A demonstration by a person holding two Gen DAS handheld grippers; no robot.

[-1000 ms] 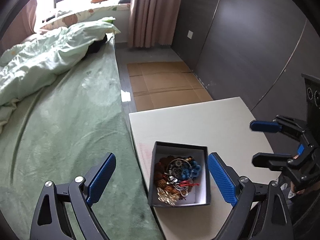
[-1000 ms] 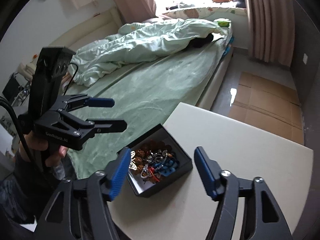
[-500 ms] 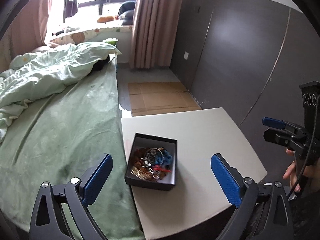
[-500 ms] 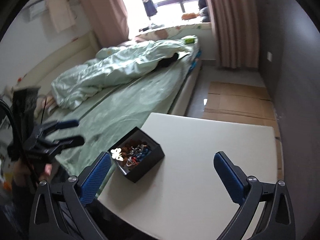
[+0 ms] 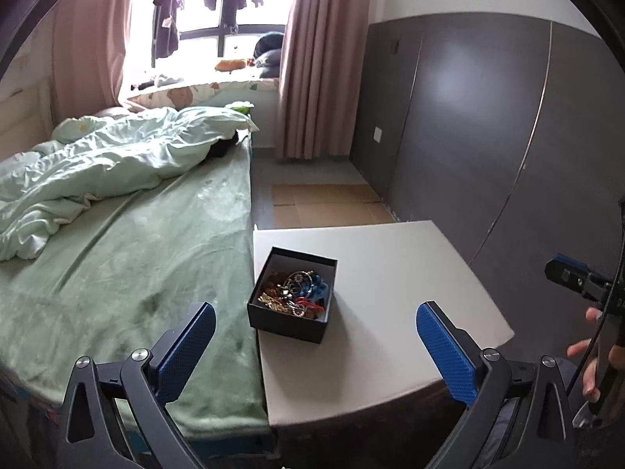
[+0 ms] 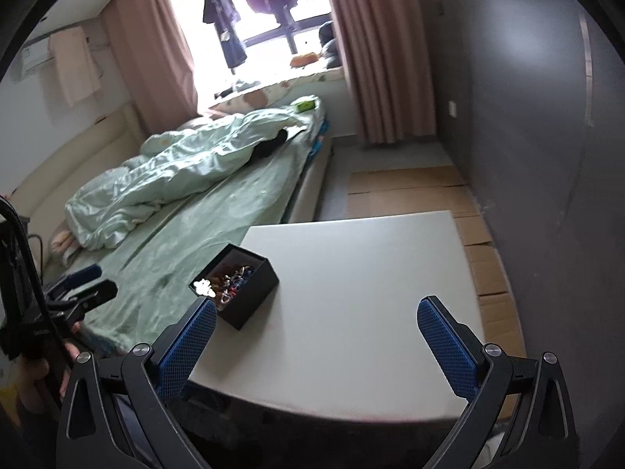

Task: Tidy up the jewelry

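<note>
A small black box [image 5: 291, 314] holding a heap of mixed jewelry [image 5: 295, 293] sits on the left edge of a white table [image 5: 390, 293]. It also shows in the right wrist view [image 6: 250, 295], with a white piece on its near rim. My left gripper [image 5: 316, 355] is open and empty, held back and above the table's near edge. My right gripper [image 6: 316, 351] is open and empty, also back from the box. Each gripper shows at the edge of the other's view.
A bed [image 5: 136, 254] with a green sheet and a rumpled quilt [image 5: 97, 164] touches the table's left side. Flattened cardboard [image 5: 328, 203] lies on the floor beyond the table. A dark panelled wall [image 5: 488, 136] runs along the right.
Both grippers have pulled back and up from the box, which now looks smaller and farther. Both jaws have opened wider. The box has not moved.
</note>
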